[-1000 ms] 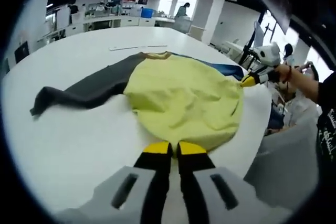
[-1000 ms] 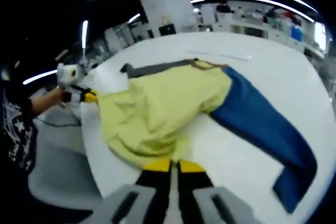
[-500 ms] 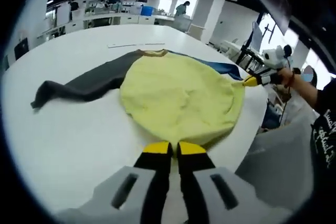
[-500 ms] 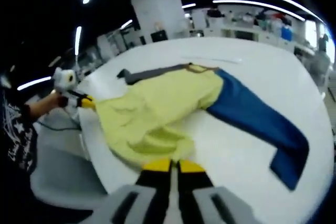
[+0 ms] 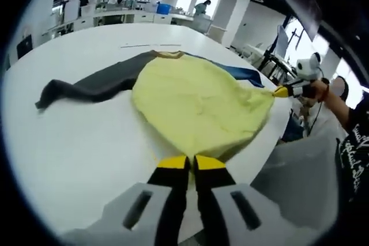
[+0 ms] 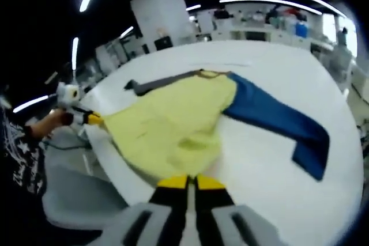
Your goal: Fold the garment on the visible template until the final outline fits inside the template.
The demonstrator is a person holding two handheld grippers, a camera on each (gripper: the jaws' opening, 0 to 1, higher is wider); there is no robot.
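Closest to me in the left gripper view, my left gripper (image 5: 188, 163) has its yellow-tipped black jaws pressed together on the near hem of the yellow long-sleeved garment (image 5: 193, 105), pinching the cloth at the edge of the round white table (image 5: 75, 148). In the right gripper view my right gripper (image 6: 189, 181) is likewise clamped, jaws together, on the other hem corner of that garment (image 6: 173, 125).

Between the two tools the hem is drawn out along the table's near edge. In the left gripper view the right gripper (image 5: 283, 91) sits off to the right at the far hem corner, held in my hand (image 5: 316, 89); in the right gripper view the left gripper (image 6: 94, 119) holds the opposite corner off to the left, beyond the table (image 6: 253, 159) rim.

Past the hem, the yellow body lies spread flat on the tabletop with light wrinkles. Its dark grey sleeve (image 5: 86, 87) stretches out one way across the table, and its blue sleeve (image 6: 277, 122) reaches out the other way, its cuff bent. The collar lies at the far end.

Farther still, a thin pale strip (image 5: 151, 45) lies on the table just beyond the collar. Behind it are white benches and a white pillar (image 5: 230, 10).
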